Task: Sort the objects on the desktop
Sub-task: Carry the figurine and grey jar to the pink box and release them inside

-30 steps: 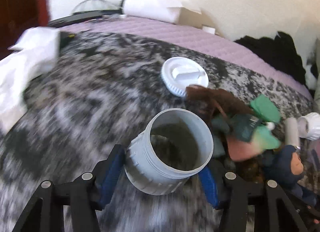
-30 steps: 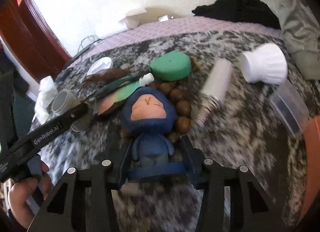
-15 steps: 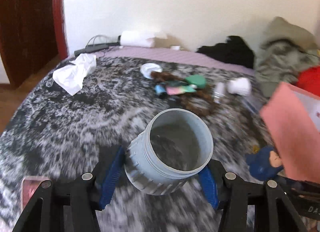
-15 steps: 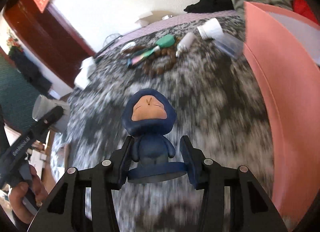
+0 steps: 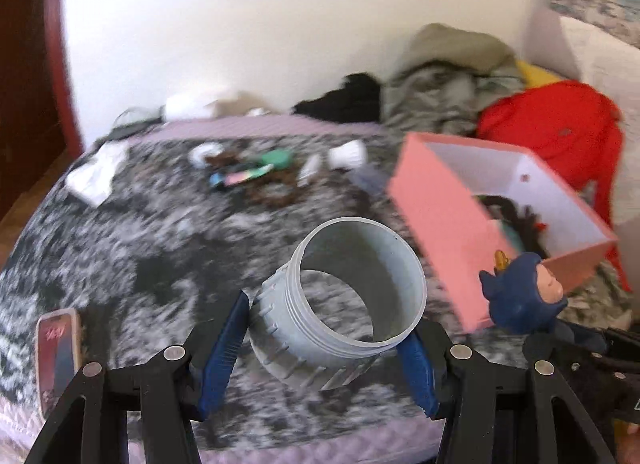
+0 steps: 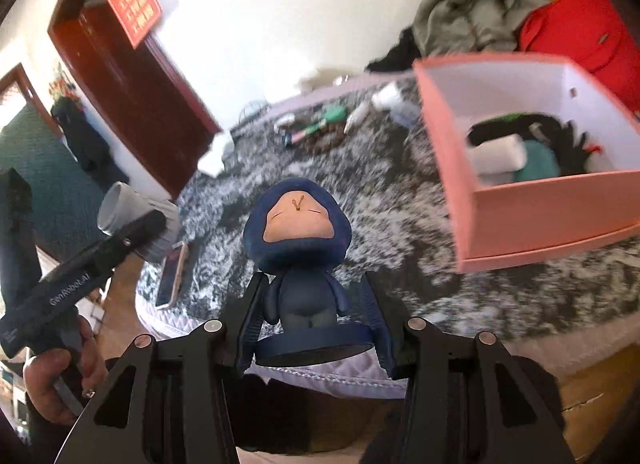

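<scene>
My left gripper (image 5: pixel 320 348) is shut on a grey open jar (image 5: pixel 340 296), held above the near edge of the bed. My right gripper (image 6: pixel 312 316) is shut on a blue hooded figurine (image 6: pixel 298 248) by its round base. The figurine (image 5: pixel 524 296) also shows at the right of the left wrist view, and the jar (image 6: pixel 136 220) at the left of the right wrist view. A pink box (image 6: pixel 520 200) with a white inside stands to the right and holds several items. More loose objects (image 5: pixel 256 172) lie in a cluster at the far side of the bed.
A phone (image 5: pixel 56 352) lies near the bed's front left corner. White cloth (image 5: pixel 96 172) sits at the far left. Piled clothes (image 5: pixel 448 88) and a red garment (image 5: pixel 556 124) lie behind the box. A dark red door (image 6: pixel 132 100) stands at the left.
Both grippers have pulled back from the object cluster and risen, still holding the jar and the figurine. The pink box has come into view at the right.
</scene>
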Demonstrator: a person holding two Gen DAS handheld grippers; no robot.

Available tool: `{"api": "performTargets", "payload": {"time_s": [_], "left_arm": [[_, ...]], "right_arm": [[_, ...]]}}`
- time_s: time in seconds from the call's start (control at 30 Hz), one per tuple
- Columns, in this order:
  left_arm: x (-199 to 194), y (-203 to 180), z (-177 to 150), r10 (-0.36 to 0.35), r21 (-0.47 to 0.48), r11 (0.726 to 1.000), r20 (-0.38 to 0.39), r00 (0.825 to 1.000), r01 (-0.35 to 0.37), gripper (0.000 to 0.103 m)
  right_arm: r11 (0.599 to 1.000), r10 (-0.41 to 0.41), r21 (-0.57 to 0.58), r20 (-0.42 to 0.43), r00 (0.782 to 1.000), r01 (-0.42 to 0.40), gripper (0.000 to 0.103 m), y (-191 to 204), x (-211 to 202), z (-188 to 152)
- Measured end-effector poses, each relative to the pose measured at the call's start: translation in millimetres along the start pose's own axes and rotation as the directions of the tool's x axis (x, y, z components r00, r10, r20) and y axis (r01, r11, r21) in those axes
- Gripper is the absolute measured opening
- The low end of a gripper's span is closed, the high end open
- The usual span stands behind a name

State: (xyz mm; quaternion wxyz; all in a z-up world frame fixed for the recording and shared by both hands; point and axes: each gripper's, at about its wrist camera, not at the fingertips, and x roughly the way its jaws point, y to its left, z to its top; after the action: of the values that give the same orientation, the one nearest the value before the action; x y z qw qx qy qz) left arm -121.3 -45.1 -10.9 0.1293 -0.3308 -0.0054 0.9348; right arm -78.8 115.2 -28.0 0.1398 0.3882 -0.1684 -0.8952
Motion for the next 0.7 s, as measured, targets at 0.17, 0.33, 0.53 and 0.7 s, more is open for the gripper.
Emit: {"api": "performTargets", "payload": {"time_s": [0.17,0.33,0.53,0.7], "left_arm": [[0,-52,25,-0.094,0.072,0.993,0.014,0.995,0.093,0.061],[19,-113,61,-0.197,0.153,0.969,0.017,0.980,0.192,0.062],[79,-182,109,-0.264,0.244,0.935,-0.016,0.964,0.259,0.062],[144,-224,151,-0.303,0.278,0.913,-0.030,0.952,0.299,0.062]], "right_arm": [[0.998,-0.062,0.014,0.115,0.991,0.061,0.050,-21,-52,4],[0.985,-0.170,0.044,0.227,0.959,0.165,0.050,-54,-98,22],[0.955,-0.294,0.129,0.285,0.912,0.267,0.050,-115,-123,60],[0.929,-0.367,0.162,0.298,0.881,0.332,0.050,-173,-110,111]]}}
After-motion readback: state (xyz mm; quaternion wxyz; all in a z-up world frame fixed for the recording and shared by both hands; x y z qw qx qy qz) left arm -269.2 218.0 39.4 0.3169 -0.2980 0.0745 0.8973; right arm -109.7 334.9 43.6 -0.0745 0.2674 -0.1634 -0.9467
